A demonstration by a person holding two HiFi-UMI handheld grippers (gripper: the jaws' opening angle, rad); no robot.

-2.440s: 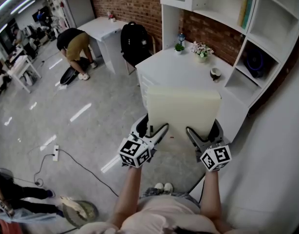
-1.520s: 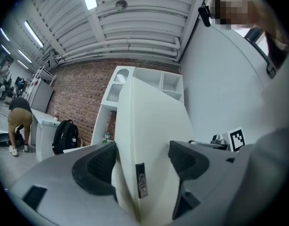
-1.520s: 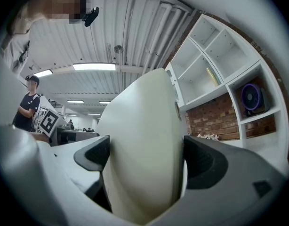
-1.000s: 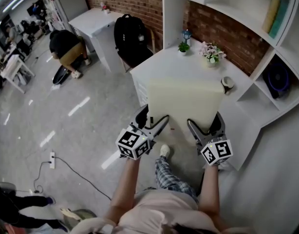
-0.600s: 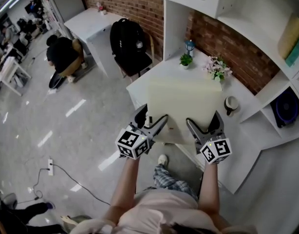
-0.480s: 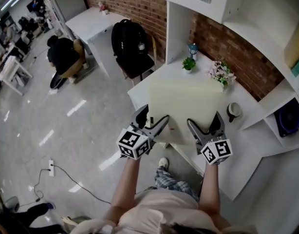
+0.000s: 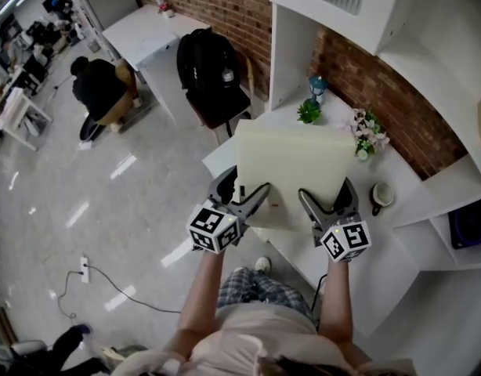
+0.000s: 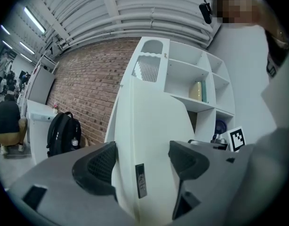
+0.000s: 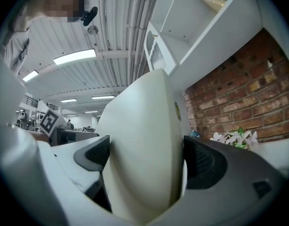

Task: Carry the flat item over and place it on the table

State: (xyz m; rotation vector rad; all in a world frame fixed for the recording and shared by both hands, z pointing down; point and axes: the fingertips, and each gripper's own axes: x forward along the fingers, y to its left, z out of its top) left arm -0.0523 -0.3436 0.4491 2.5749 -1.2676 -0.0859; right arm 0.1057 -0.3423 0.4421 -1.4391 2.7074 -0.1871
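A pale pink top [image 7: 260, 341] and checked trousers [image 7: 247, 287] are worn (lower centre); the left gripper [image 7: 244, 189] and right gripper [image 7: 327, 194] are grey, with black-and-white marker cubes.

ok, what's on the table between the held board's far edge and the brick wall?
Head view: a small green plant, a blue ornament and a flower pot stand on the white table there, beyond the board.

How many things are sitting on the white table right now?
4: a blue ornament and a green plant at the back, flowers to their right, and a cup nearest the person. The held board may hide more.
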